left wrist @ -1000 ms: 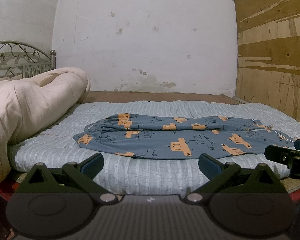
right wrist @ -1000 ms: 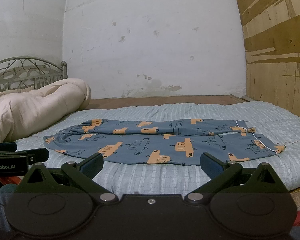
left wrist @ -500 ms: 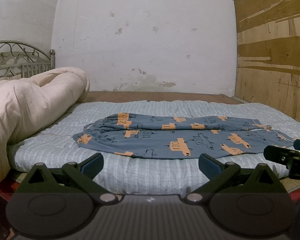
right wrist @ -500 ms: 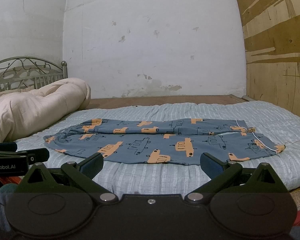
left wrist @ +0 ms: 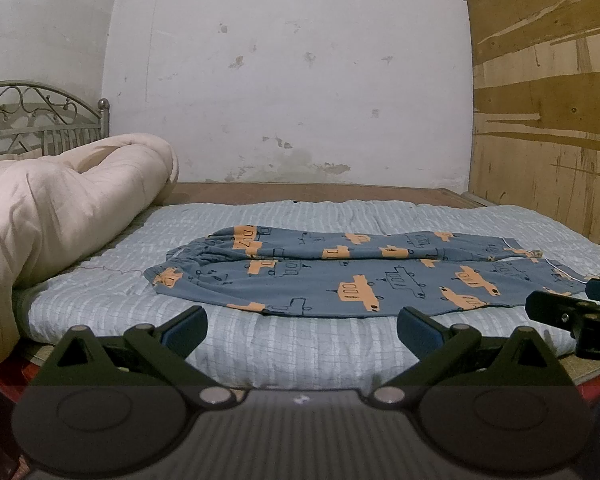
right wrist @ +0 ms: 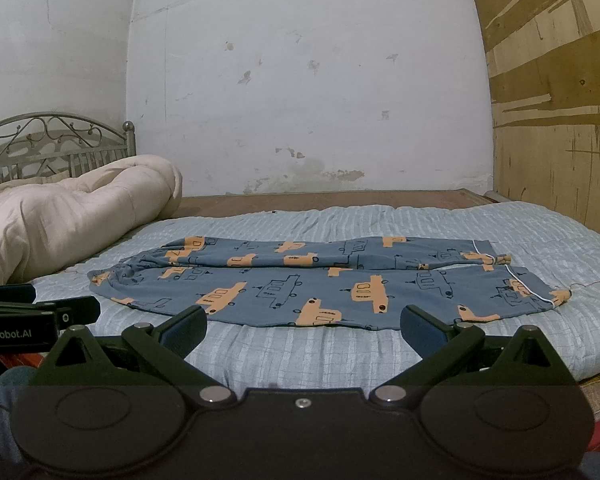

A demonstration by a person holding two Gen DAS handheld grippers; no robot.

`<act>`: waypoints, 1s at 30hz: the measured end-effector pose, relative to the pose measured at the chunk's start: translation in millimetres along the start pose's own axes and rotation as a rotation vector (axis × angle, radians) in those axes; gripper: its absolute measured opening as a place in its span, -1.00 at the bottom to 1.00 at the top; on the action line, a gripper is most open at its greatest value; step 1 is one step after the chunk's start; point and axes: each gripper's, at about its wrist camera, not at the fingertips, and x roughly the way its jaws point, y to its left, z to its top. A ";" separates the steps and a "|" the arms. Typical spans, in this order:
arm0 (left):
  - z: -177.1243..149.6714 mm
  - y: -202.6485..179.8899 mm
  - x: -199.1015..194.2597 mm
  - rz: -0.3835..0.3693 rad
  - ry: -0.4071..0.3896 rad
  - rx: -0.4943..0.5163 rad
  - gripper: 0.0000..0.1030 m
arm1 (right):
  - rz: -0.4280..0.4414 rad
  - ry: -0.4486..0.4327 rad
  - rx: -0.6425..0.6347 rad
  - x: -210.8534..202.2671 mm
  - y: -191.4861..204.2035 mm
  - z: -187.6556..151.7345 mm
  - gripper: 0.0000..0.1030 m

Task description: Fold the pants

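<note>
while both grippers' fingers (left wrist: 188,326) hang spread short of the pants (right wrist: 320,280), pinch waistband and cuffs squarely before folding.

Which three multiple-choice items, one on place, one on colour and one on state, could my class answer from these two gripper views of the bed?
1. Where does the waistband of the pants lie?
A. toward the rolled quilt
B. toward the wooden panel
C. hanging off the mattress

2. What colour are the vehicle prints on the pants?
A. green
B. orange
C. white

3. How does the left gripper stand?
A. shut on the pants
C. shut on the quilt
B. open, holding nothing

Answers:
1 A, the gathered elastic end points at the quilt.
2 B, orange shapes on blue cloth.
3 B, its fingers are spread short of the mattress edge.
</note>
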 end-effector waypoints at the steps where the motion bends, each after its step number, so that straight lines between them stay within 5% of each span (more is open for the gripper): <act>1: -0.1 -0.1 0.0 0.000 0.000 0.000 0.99 | 0.000 0.000 0.000 0.1 -0.1 0.0 0.99; 18: 0.0 -0.6 2.6 -0.021 0.019 -0.009 0.99 | 0.001 0.001 0.000 0.1 -0.6 1.4 0.99; 30: 4.2 6.9 26.4 -0.079 0.283 -0.080 0.99 | -0.003 0.074 0.010 10.9 2.0 1.9 0.99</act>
